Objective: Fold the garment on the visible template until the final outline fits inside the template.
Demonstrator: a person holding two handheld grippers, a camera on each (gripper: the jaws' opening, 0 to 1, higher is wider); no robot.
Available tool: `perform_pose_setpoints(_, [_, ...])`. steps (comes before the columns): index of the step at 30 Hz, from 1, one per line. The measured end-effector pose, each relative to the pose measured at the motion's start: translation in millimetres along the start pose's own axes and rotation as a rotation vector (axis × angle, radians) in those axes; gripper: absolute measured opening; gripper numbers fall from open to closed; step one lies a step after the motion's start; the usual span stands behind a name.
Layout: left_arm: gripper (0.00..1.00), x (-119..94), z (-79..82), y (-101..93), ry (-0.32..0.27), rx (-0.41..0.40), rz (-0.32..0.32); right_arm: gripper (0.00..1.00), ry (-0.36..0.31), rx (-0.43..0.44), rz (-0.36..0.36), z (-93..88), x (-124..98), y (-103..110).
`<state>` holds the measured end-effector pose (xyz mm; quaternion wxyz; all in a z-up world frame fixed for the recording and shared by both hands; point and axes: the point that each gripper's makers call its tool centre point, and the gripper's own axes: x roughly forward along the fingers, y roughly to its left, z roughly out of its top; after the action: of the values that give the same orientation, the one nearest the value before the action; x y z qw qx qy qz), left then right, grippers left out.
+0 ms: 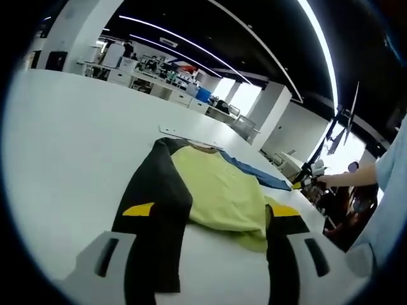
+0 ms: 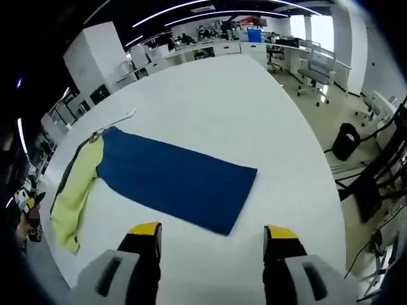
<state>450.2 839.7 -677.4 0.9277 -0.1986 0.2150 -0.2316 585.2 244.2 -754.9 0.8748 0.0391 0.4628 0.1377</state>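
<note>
Your left gripper (image 1: 211, 215) hides the near edge of the garment (image 1: 216, 190) behind its jaws. Most of the blue panel (image 1: 257, 173) lies out of sight beyond the yellow part. Far desks (image 1: 159, 79) are too small to read. No template outline can be made out on the table (image 2: 254, 114).

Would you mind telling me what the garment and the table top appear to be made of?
Garment: soft matte knit or woven cloth, probably; it lies limp, with creases in the yellow-green panel. Table: smooth white laminate or painted board, seemingly; it shows a faint sheen and no grain.
</note>
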Motion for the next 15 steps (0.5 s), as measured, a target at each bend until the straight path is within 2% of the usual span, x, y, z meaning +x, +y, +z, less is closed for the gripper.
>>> perform_pose_setpoints(9, [0.66, -6.9, -0.5, -2.1, 0.014, 0.029, -0.006, 0.94, -0.039, -0.044, 0.048, 4.8, -10.4, 20.0])
perform_pose_setpoints(15, [0.66, -17.6, 5.0, -1.1, 0.002, 0.045, 0.001, 0.98, -0.080, -0.086, 0.096, 13.2, -16.2, 43.3])
